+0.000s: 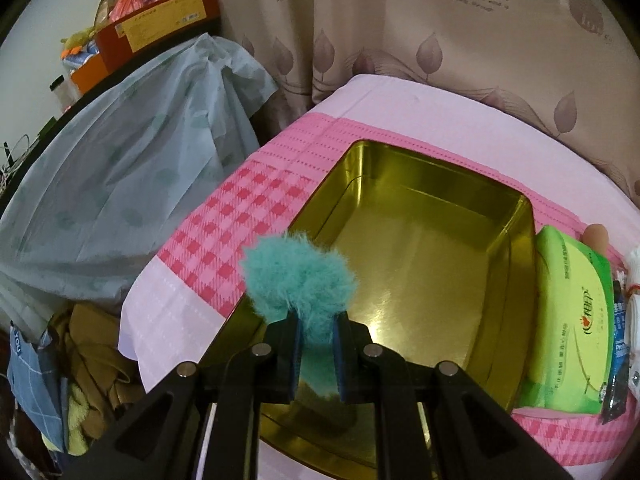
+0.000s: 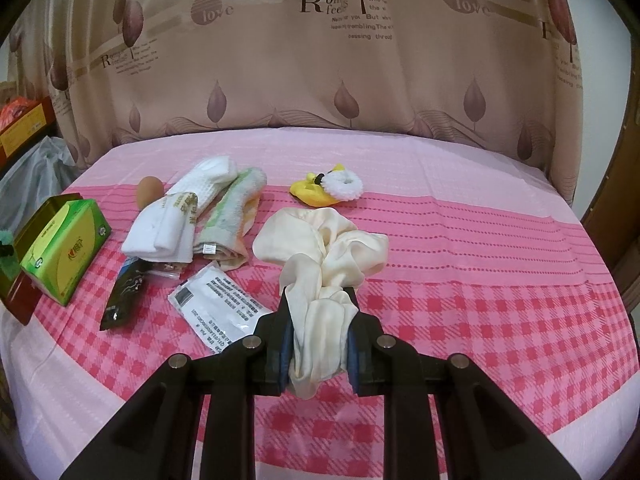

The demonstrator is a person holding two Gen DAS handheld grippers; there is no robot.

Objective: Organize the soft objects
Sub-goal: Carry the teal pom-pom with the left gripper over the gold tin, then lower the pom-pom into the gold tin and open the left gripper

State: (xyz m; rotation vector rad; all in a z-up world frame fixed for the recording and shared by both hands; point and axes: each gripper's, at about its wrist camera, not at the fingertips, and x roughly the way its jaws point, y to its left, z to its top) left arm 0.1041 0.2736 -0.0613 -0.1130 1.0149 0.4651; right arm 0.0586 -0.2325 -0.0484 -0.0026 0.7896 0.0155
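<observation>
In the left wrist view, my left gripper is shut on a teal fluffy pom-pom. It holds the pom-pom over the near left corner of an open gold tin with nothing inside. In the right wrist view, my right gripper is shut on a crumpled cream satin cloth, whose far end lies bunched on the pink checked bed cover. A rolled white towel, a green and orange towel and a yellow soft toy with a white scrunchie lie farther back.
A green tissue pack leans against the tin's right wall and shows again as the tissue pack at the left. A dark packet, a white printed packet and a brown egg shape lie nearby. A curtain hangs behind the bed.
</observation>
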